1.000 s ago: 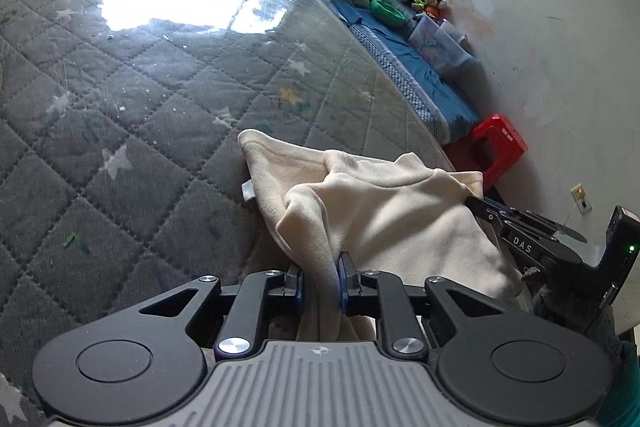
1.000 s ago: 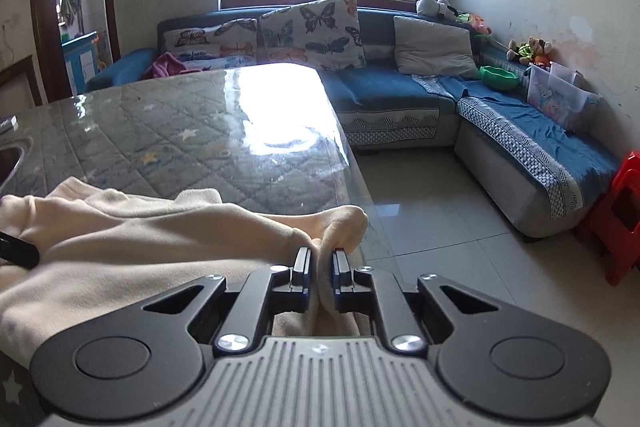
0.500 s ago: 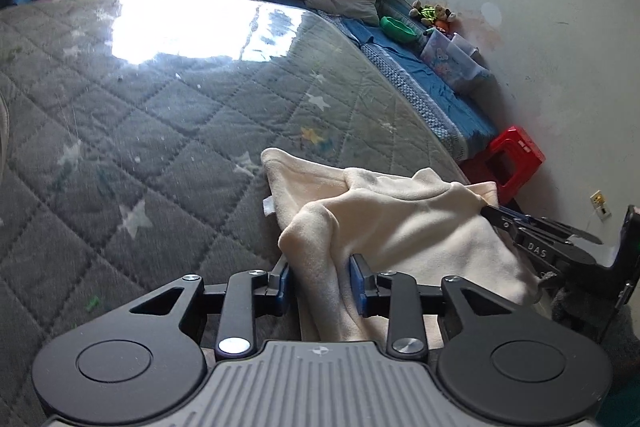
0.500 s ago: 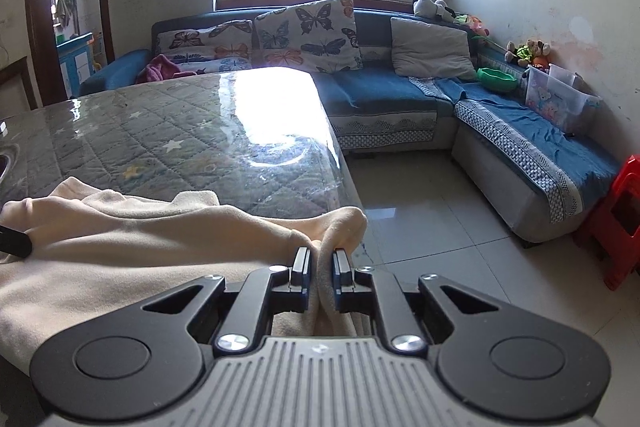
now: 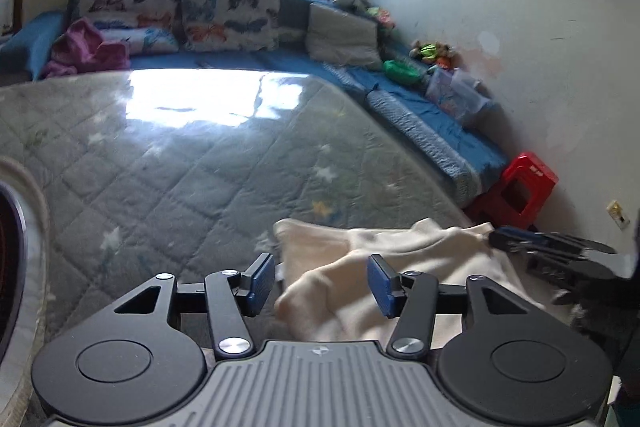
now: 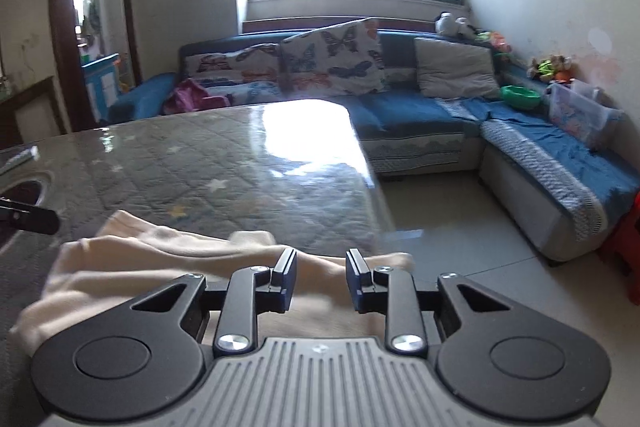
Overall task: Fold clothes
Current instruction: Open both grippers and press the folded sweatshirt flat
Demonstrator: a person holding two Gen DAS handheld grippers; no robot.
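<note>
A cream garment [image 5: 384,267] lies folded over near the front right corner of the grey quilted table [image 5: 192,171]. In the left wrist view my left gripper [image 5: 322,281] hovers above the cloth's left end with its jaws opening; the blue pads [image 5: 260,281] stand apart and press on nothing. The other gripper's black fingers [image 5: 548,247] show at the cloth's right end. In the right wrist view my right gripper [image 6: 321,275] sits over the cream garment [image 6: 152,259], its jaws opening too, with cloth below the gap but not pinched.
A blue corner sofa [image 6: 460,123] with butterfly cushions [image 6: 332,59] runs behind and right of the table. A red stool [image 5: 520,187] stands on the floor at the right. A round white-rimmed object [image 5: 16,247] sits at the table's left edge. Tiled floor [image 6: 460,235] lies beyond the table's right edge.
Both grippers let go of the cream garment and their jaws spread. Both rose slightly, and the views tilted up toward the sofa and window. The cloth has settled on the table.
</note>
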